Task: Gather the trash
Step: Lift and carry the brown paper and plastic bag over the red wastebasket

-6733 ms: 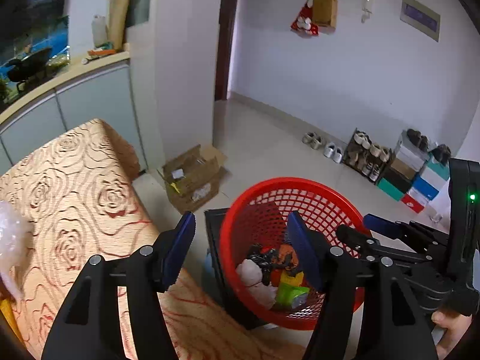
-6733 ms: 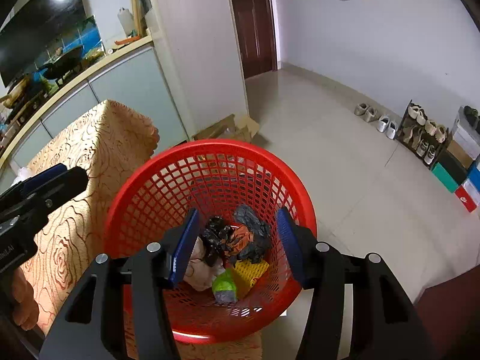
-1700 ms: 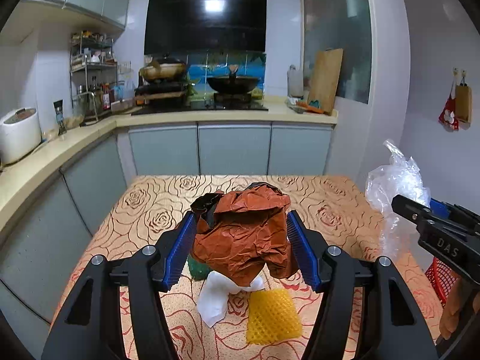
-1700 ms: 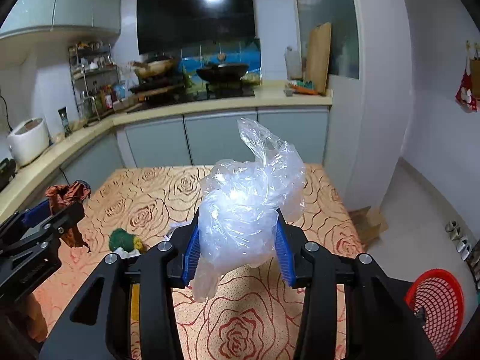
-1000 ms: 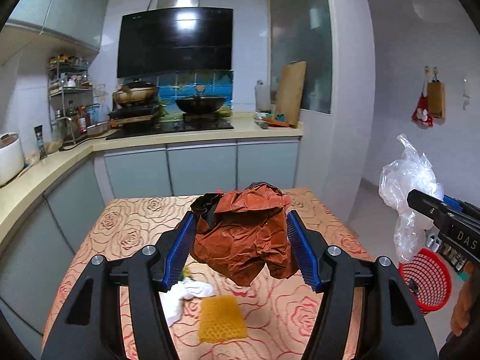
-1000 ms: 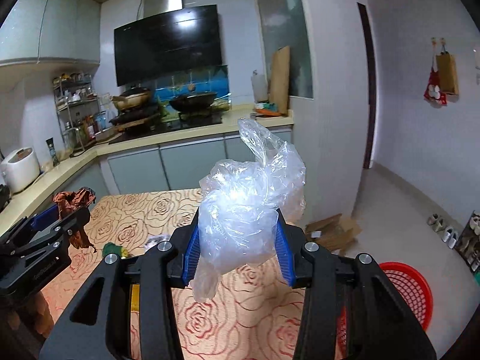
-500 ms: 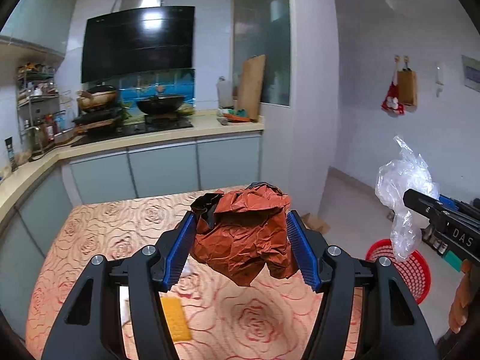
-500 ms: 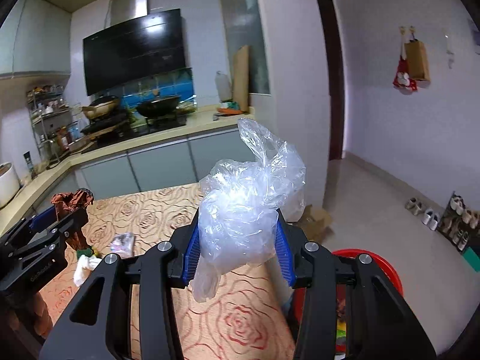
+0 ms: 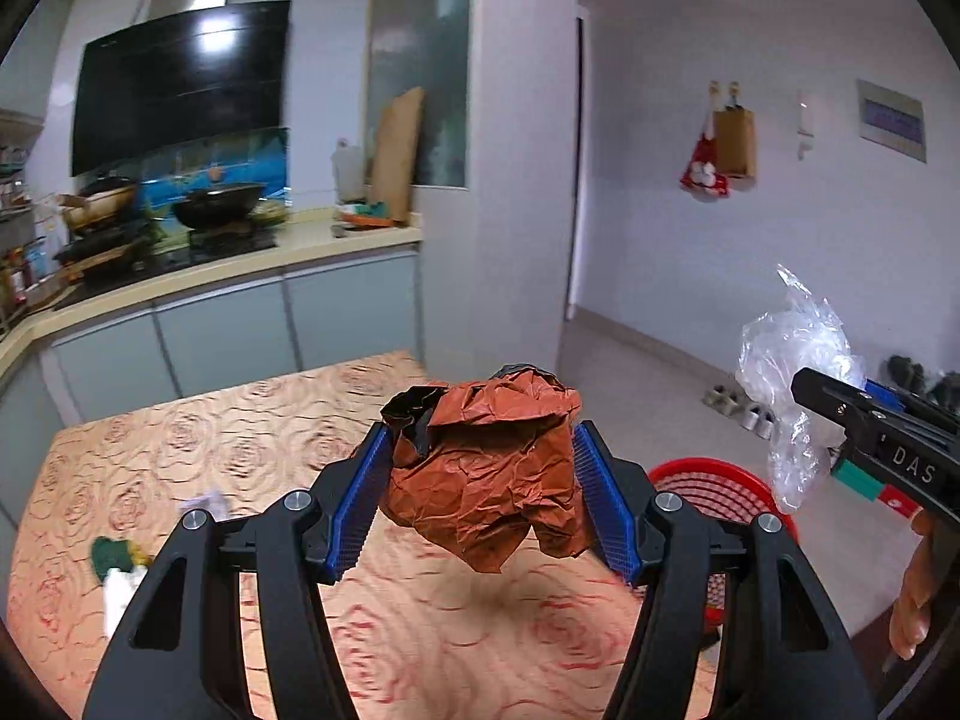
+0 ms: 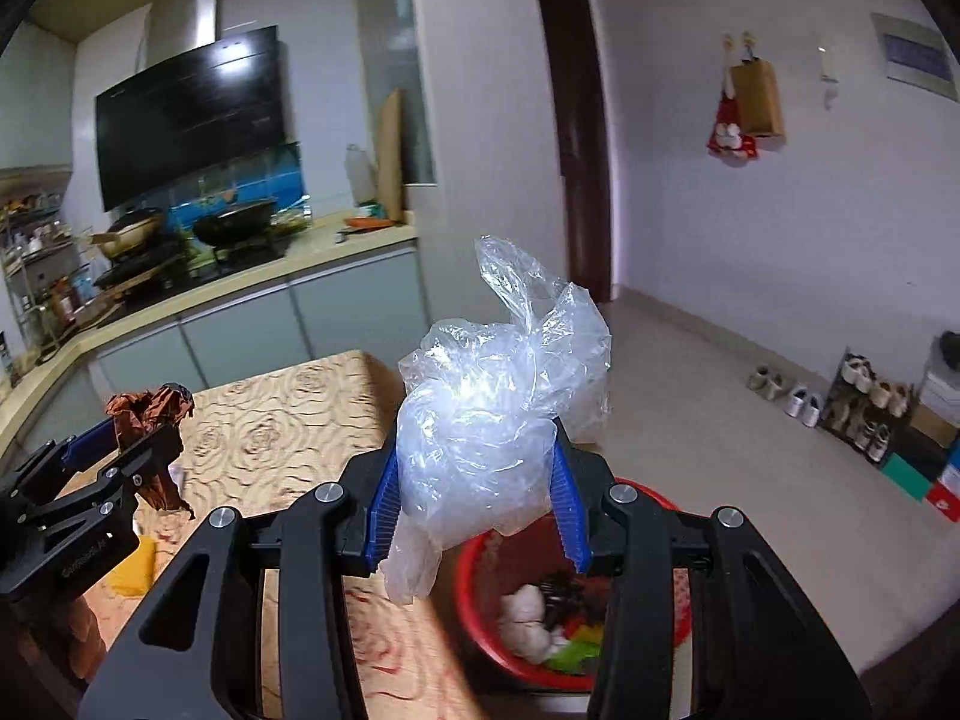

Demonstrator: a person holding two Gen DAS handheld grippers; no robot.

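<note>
Both loads have swung from over the counter (image 9: 198, 450) toward the red basket (image 10: 480, 552): left hand-held gripper (image 9: 480, 495) grasping crumpled brown paper (image 9: 486, 474), right hand-held gripper (image 10: 477, 501) grasping a clear plastic bag (image 10: 492, 414); drop-off seems imminent.

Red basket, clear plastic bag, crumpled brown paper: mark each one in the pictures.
red basket (image 10: 480, 618): right wrist view, on its left inner wall.
clear plastic bag (image 10: 480, 432): right wrist view, on the bunched middle between the blue pads.
crumpled brown paper (image 9: 492, 474): left wrist view, on the creased front face.

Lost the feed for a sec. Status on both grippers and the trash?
Left gripper shut on brown paper wad. Right gripper shut on clear plastic bag, above red basket. Path unobstructed.
</note>
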